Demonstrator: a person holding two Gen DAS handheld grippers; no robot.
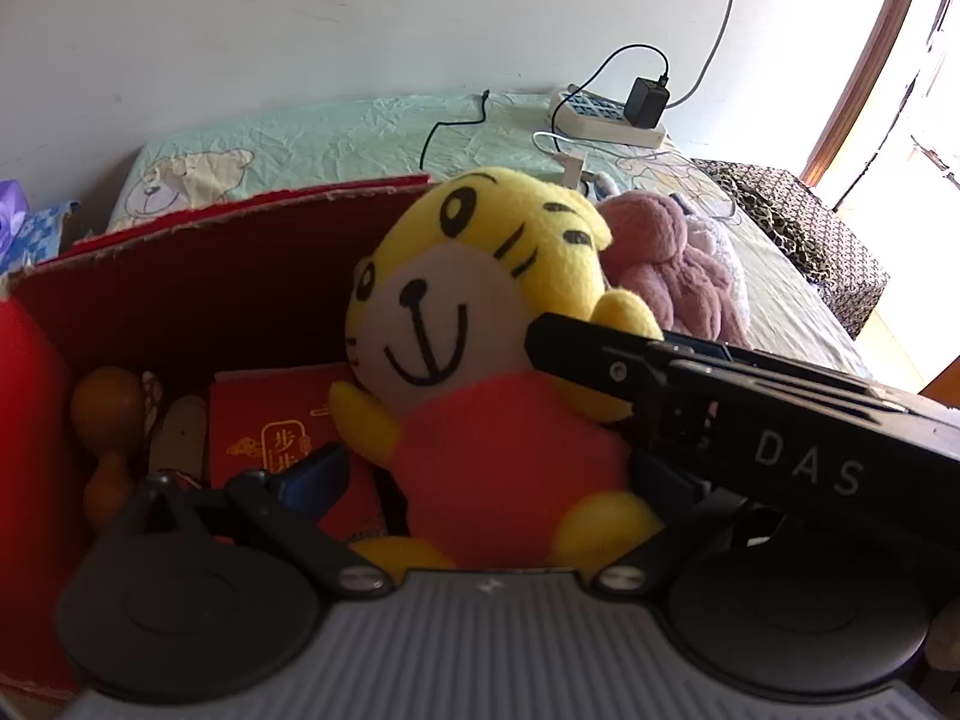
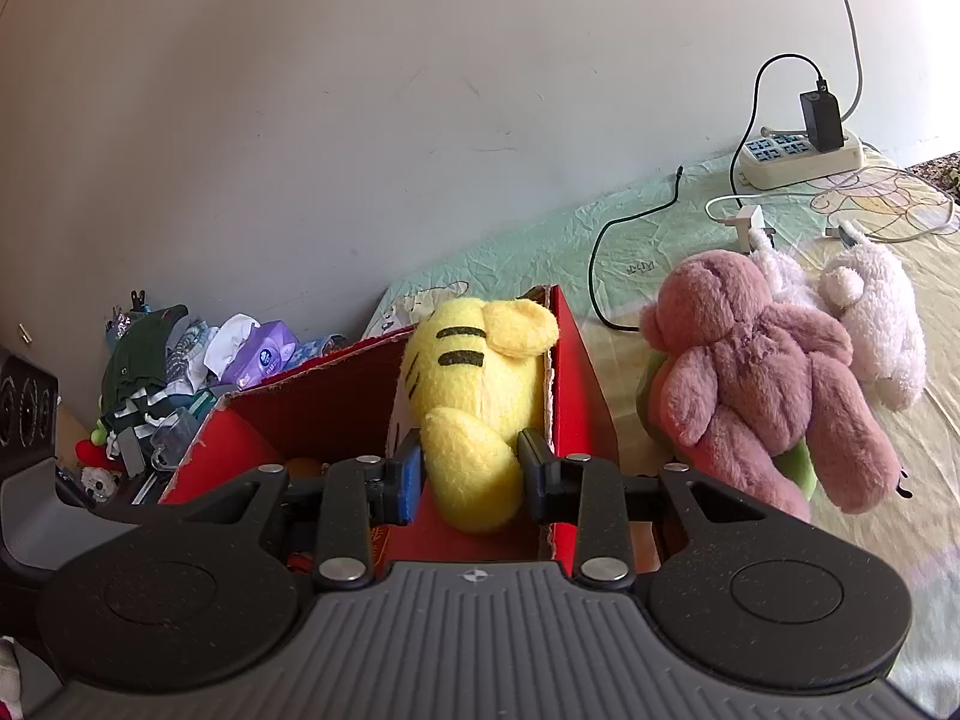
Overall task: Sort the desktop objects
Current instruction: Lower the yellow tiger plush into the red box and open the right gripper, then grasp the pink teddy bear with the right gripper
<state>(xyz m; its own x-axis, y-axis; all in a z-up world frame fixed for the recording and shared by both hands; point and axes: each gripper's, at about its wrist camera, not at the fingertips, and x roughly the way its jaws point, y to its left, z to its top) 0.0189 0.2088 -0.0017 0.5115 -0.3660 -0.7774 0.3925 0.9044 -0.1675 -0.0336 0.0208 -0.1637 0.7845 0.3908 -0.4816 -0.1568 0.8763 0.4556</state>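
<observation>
The yellow tiger (image 2: 474,414) sits in the red box (image 2: 585,372) on the bed (image 2: 660,228). The right tongs (image 2: 471,471) are clamped on its arm. The left tongs (image 1: 486,480) stand apart around its body, their right tip hidden behind the right tool. A pink plush (image 2: 762,372) lies right of the box.

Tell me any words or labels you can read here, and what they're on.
"DAS": white letters on the right gripper, seen from the left camera.
"步步": gold characters on the red booklet in the box; the rest is hidden.
Tissue pack: round logo, too small to read.
</observation>
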